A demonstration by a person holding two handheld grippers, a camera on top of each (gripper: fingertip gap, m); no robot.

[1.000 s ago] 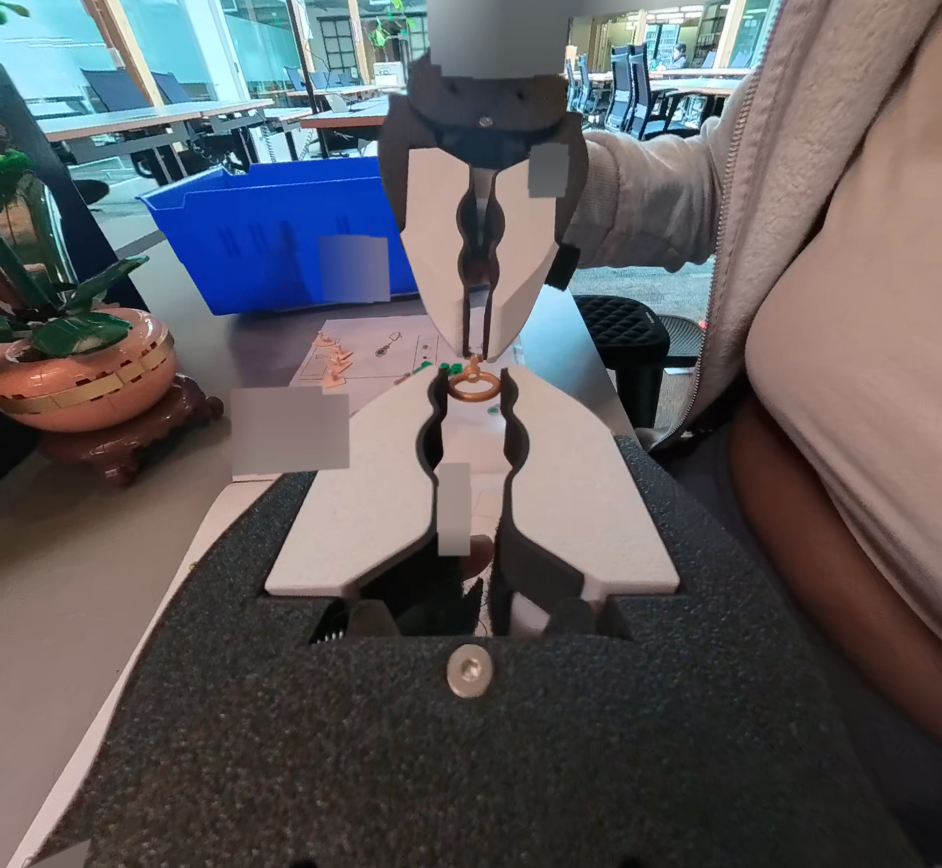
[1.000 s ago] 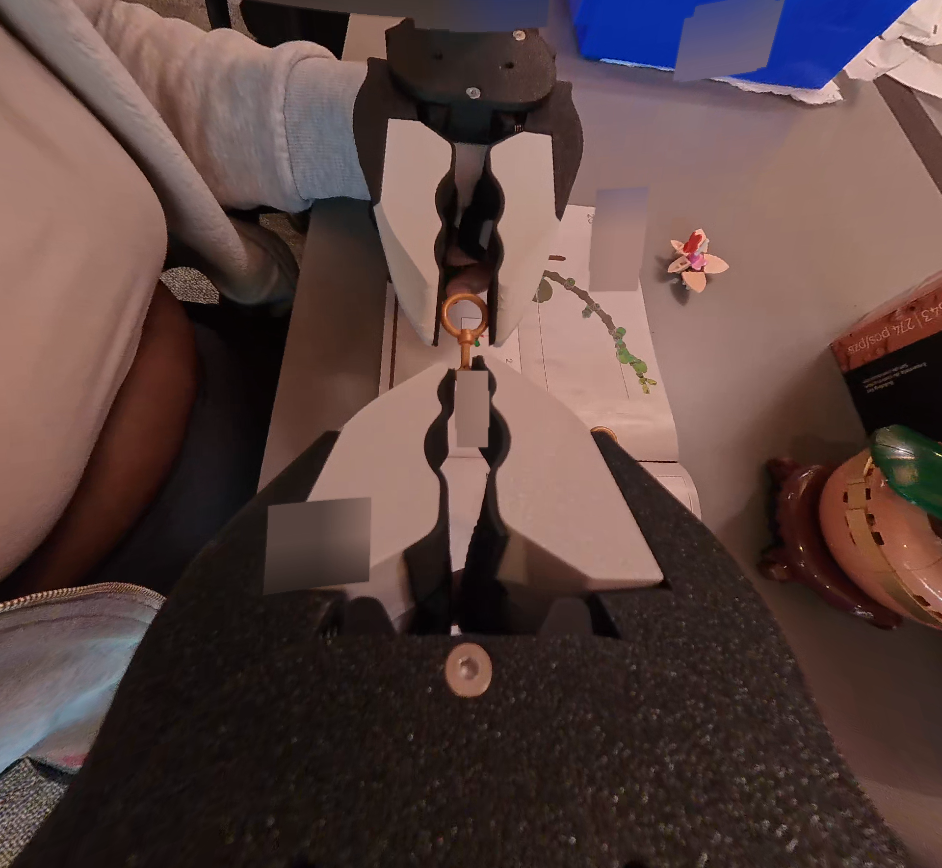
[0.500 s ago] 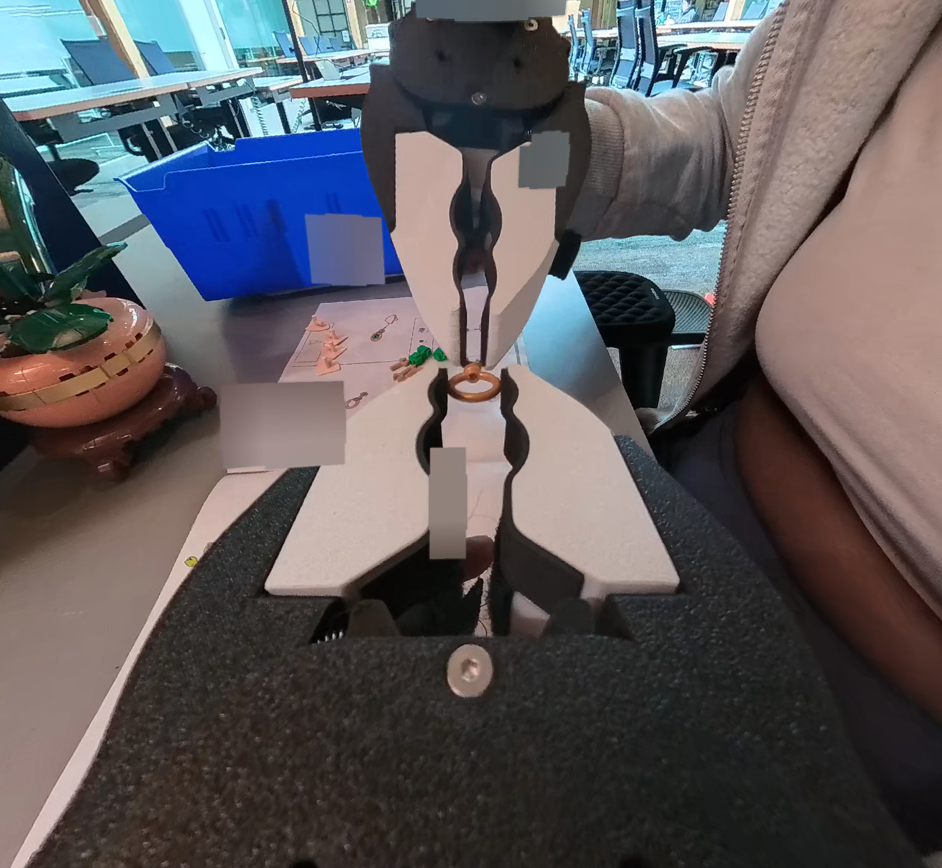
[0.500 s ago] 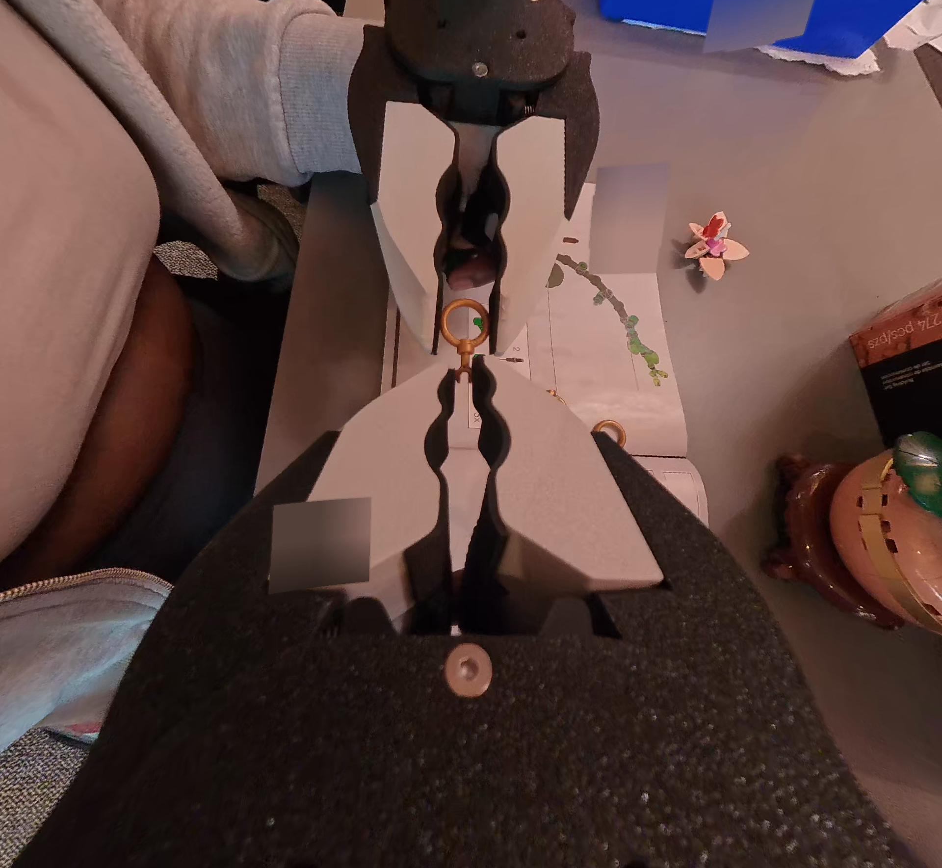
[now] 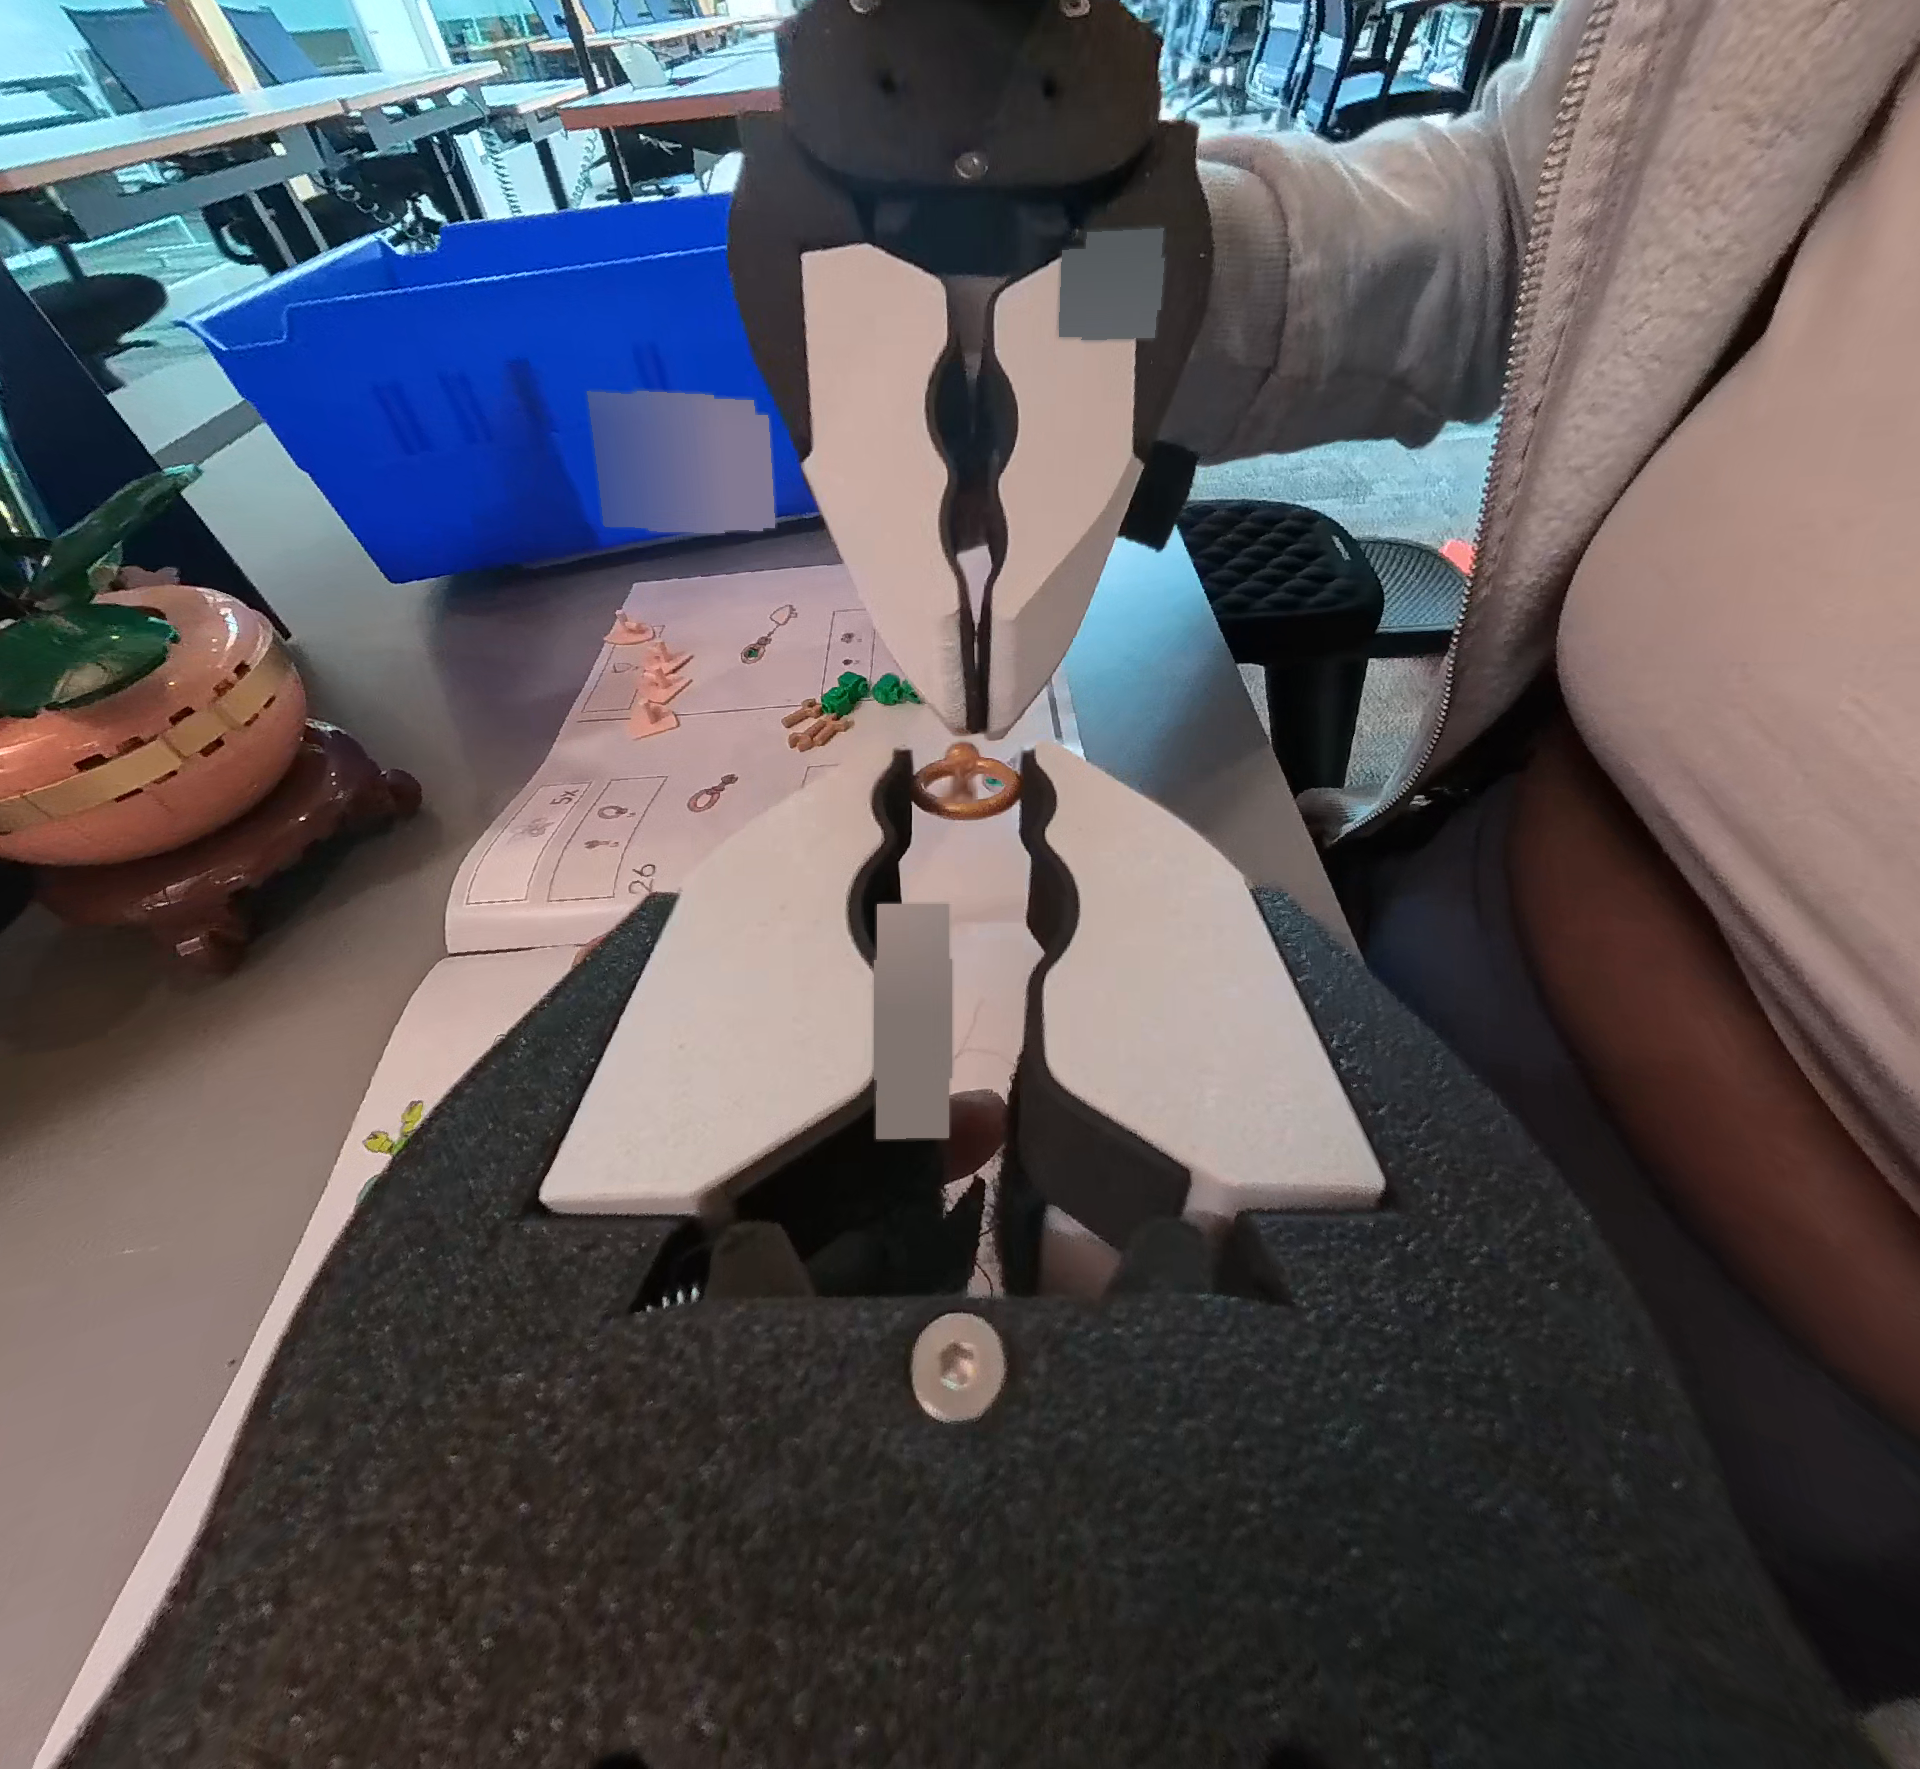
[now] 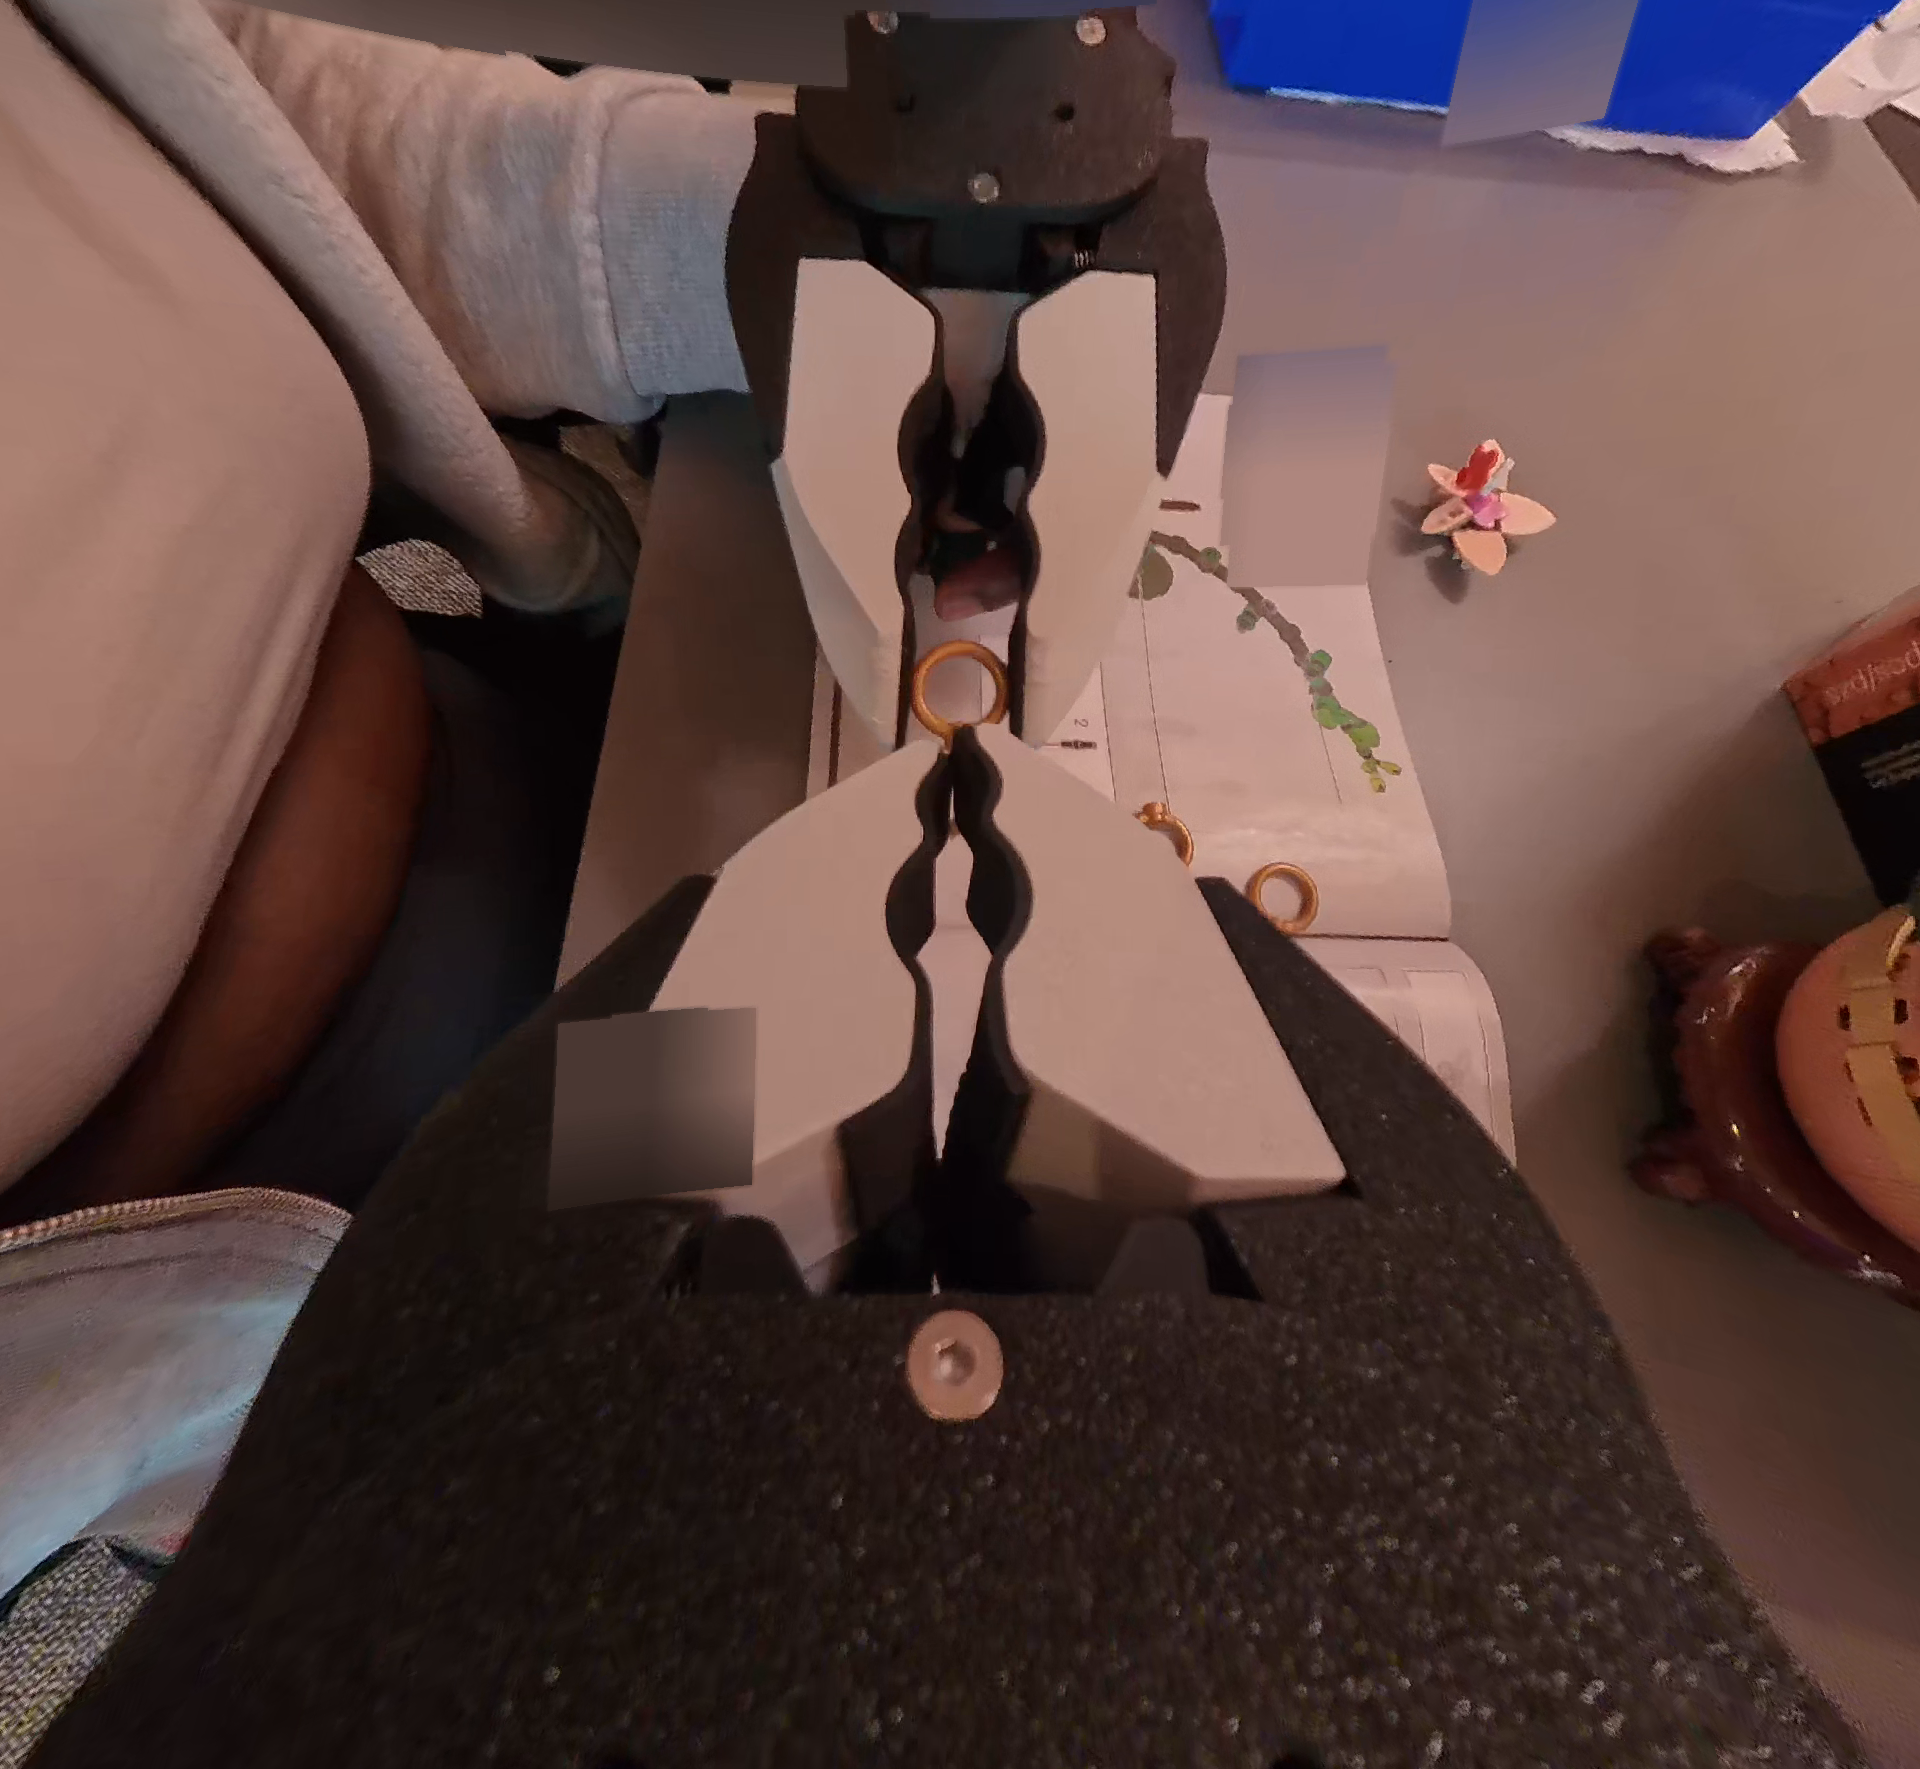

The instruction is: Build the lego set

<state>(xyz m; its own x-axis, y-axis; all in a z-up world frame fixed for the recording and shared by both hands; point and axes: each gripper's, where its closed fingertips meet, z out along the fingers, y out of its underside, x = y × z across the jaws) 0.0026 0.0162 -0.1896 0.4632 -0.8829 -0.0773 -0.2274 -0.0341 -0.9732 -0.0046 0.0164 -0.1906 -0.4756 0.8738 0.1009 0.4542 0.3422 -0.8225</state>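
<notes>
A small gold ring piece (image 5: 958, 784) is held in the air between the two grippers, above the open instruction booklet (image 5: 665, 784). My left gripper (image 5: 961, 774) is shut on the ring's sides, its fingertips one ring-width apart. In the right wrist view the ring (image 6: 958, 685) sits between the left gripper's (image 6: 958, 722) tips. My right gripper (image 6: 951, 758) faces it tip to tip and is shut on the ring's short stem, which is hidden between the tips. In the left wrist view the right gripper (image 5: 977, 722) comes down from above onto the ring.
A blue bin (image 5: 468, 431) stands at the back. A pink pot on a brown stand (image 5: 135, 753) is on the left. Tan (image 5: 655, 680) and green (image 5: 862, 696) pieces, two more gold rings (image 6: 1169, 831) (image 6: 1283, 898) lie on the booklet. A flower (image 6: 1481, 514) and a box (image 6: 1860, 732) lie beyond. The person's body is close.
The two grippers have come closer together. The ring's stem, visible before, has gone in between the right gripper's tips. The left gripper keeps its hold on the ring.
</notes>
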